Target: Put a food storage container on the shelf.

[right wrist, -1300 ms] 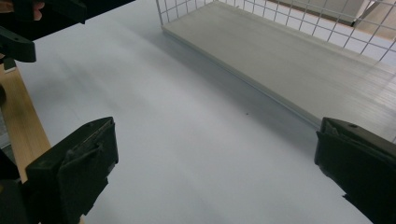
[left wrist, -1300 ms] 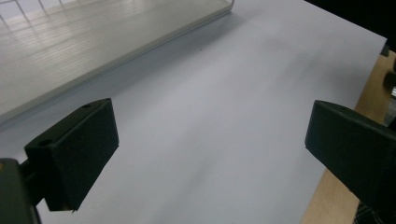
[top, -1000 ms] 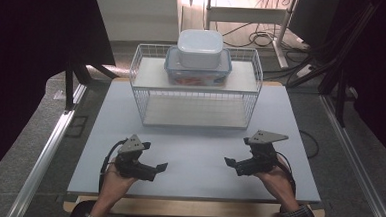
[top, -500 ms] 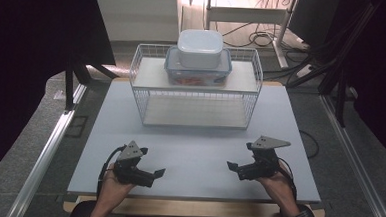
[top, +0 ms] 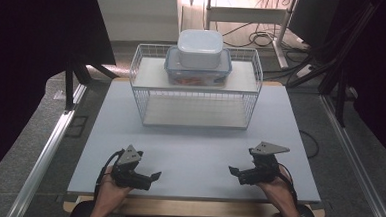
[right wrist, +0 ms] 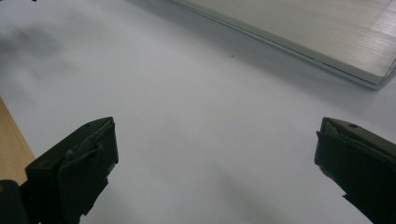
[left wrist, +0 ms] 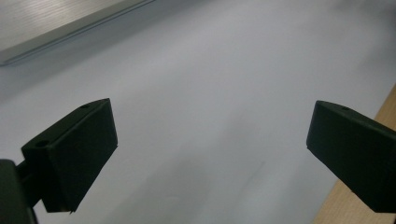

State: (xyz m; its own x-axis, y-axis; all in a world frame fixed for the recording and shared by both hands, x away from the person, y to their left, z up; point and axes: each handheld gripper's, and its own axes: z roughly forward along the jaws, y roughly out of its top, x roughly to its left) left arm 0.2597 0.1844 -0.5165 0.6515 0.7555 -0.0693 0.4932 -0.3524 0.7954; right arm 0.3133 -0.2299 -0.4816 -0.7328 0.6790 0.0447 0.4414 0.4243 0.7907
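Note:
My left gripper (top: 153, 176) hovers low over the near left part of the pale table (top: 194, 148), jaws pointing right, held by a hand. Its own view shows the left gripper (left wrist: 210, 149) open, with only bare table between the black jaws. My right gripper (top: 234, 171) is at the near right and points left toward the other. Seen from its own camera, the right gripper (right wrist: 215, 163) is open too and holds nothing. A white wire basket (top: 196, 96) stands at the back centre. On its top shelf sits a clear blue-rimmed container (top: 198, 72) with a white container (top: 199, 48) stacked on it.
A wooden strip (top: 190, 208) runs along the table's near edge, close behind both grippers. The basket's pale base board (right wrist: 303, 32) lies ahead of the right gripper. Metal rails (top: 43, 155) and cables (top: 264, 39) flank the table on the floor.
Both grippers have drawn back toward the near edge of the table, the left one slightly further left. Their jaws stay open. The basket and containers have not moved.

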